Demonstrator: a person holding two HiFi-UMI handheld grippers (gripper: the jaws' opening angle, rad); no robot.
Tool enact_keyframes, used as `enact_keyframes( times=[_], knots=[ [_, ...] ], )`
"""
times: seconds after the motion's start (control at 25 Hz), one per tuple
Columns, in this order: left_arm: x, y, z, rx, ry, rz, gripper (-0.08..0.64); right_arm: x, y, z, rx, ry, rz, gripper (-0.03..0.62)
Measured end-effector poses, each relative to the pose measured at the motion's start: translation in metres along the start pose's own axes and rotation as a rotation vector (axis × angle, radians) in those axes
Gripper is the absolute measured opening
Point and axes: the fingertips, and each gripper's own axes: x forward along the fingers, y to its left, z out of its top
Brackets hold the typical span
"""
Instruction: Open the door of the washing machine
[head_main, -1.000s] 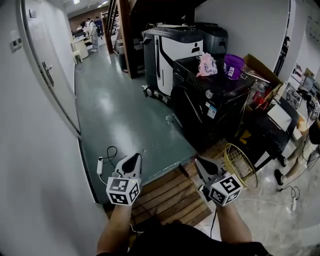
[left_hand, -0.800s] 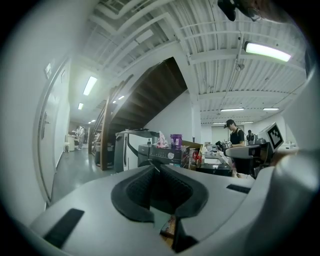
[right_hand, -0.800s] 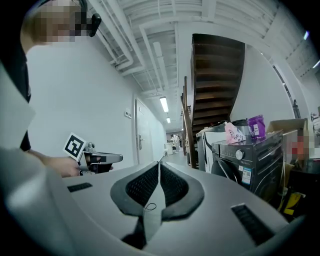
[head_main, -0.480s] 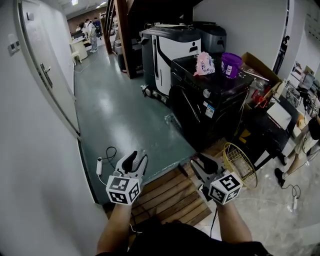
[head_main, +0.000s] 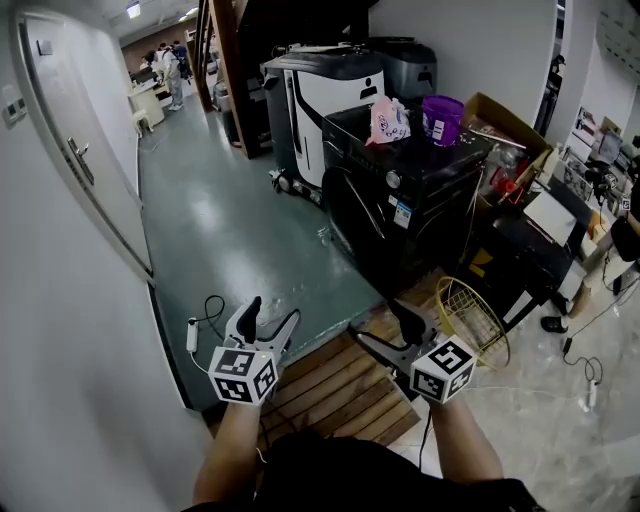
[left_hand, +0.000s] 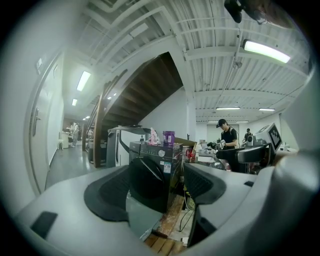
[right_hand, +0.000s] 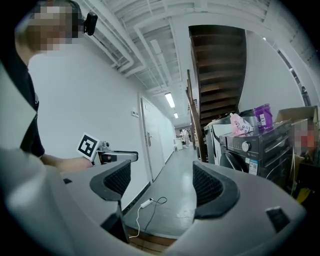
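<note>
Opening left gripper (head_main: 270, 315) and right gripper (head_main: 380, 322), both empty; standing well apart from washing machine (head_main: 420, 200), door (left_hand: 147, 182) shut, untouched.

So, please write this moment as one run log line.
washing machine door: closed | left gripper: opening, empty | right gripper: opening, empty | contact: none

A pink bag (head_main: 387, 120) and a purple tub (head_main: 442, 118) sit side by side at upper centre, a gold wire basket (head_main: 472, 318) lies lower right beside wooden slats (head_main: 332, 390), and a white power strip (head_main: 192, 335) rests on the green floor (head_main: 220, 230) at lower left.
</note>
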Motion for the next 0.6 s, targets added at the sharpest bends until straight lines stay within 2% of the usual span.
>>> enact_keyframes(
  times=[0.28, 0.6],
  knots=[
    [0.012, -0.021, 0.002, 0.011, 0.005, -0.033, 0.374, -0.016, -0.003, -0.012, 0.021, 0.032, 0.026, 0.457],
    [0.022, -0.021, -0.001, 0.019, 0.018, -0.049, 0.382, -0.012, -0.008, -0.020, 0.030, 0.035, 0.029, 0.468]
  ],
)
